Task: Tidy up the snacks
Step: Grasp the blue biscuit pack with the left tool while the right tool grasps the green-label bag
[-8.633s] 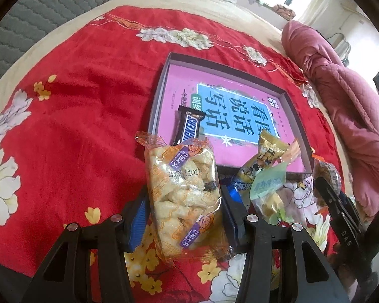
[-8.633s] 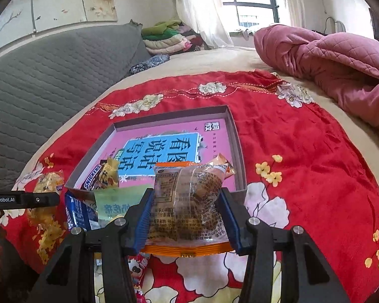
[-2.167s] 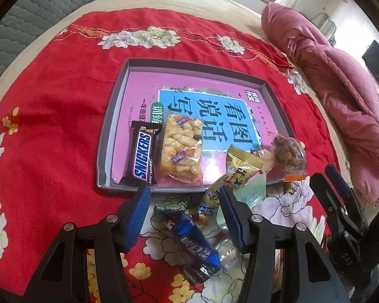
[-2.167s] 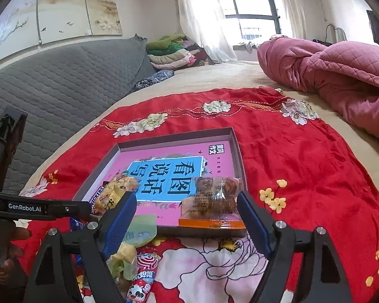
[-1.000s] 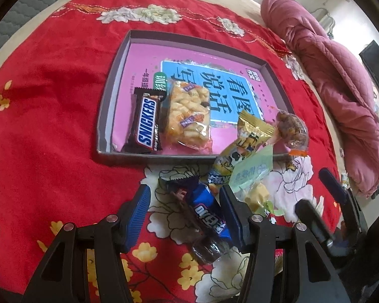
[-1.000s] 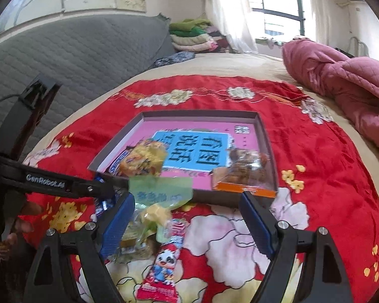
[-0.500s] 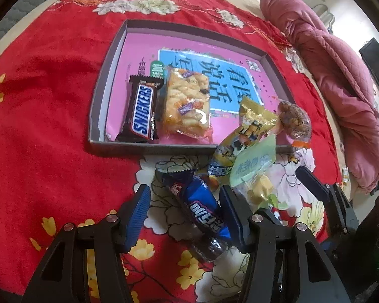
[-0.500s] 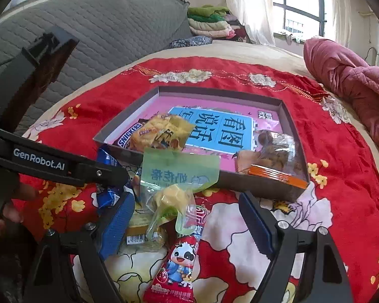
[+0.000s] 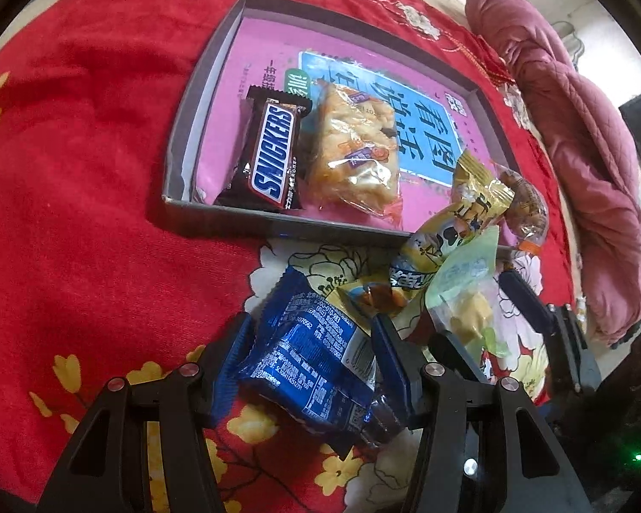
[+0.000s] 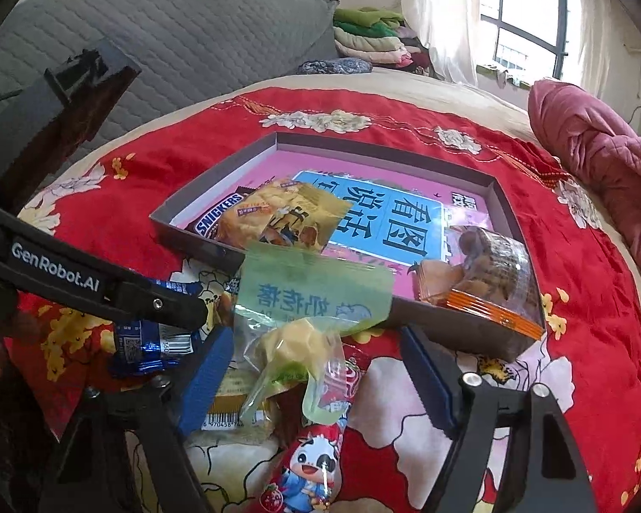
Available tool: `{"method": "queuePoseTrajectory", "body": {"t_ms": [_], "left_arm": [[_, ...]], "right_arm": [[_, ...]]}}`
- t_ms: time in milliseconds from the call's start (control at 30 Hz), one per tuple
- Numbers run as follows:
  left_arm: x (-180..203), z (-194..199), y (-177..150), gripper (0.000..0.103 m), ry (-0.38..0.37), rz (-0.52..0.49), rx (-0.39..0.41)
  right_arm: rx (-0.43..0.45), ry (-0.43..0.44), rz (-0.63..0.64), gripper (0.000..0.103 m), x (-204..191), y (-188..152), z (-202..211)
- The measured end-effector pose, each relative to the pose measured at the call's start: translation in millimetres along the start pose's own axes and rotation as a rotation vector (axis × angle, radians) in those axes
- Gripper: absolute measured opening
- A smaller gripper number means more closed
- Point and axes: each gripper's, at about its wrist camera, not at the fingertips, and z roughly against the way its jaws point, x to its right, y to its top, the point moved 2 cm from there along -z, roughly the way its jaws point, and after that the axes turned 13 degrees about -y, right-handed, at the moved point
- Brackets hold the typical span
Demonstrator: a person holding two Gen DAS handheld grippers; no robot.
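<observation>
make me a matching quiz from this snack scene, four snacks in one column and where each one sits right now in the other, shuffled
Snacks
1. Snickers bar
2. blue cookie pack
3. green-label clear bag
4. orange-edged clear pack

Places
A. between the open right tongs, not gripped
B. inside the tray, at its left end
C. pinched in the left tongs
D. at the tray's right front corner

Pairs: 1-B, 2-C, 3-A, 4-D
</observation>
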Motion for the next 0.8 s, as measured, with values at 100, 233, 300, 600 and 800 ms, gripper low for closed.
{"method": "queuePoseTrajectory", "body": {"t_ms": [100, 233, 300, 600, 800], "left_arm": [[-1.1, 0.0, -1.7, 0.058, -0.021, 0.013, 0.0], [-0.4, -3.3, -3.9, 0.058, -0.043, 0.023, -0.006], [1.0, -4.3, -5.0, 0.058, -0.057, 0.023, -0.011], [0.1, -7.5, -7.5, 0.049, -0.093, 0.041, -0.021], [-4.3, -3.1, -6.6, 0.048, -0.116, 0.062, -0.016]], "right_arm": [[0.006, 0.007, 0.02, 0.065, -4.0, -0.1, -1.3], [0.016, 0.022, 0.036, 0.053, -8.0, -0.1, -1.8], [0.013, 0.029, 0.034, 0.048, -8.0, -0.8, -2.2], [0.008, 0.046, 0.019, 0.044, -5.6, -2.0, -2.4], [0.01, 0.056, 0.002, 0.043, -1.0, -1.2, 0.8]]}}
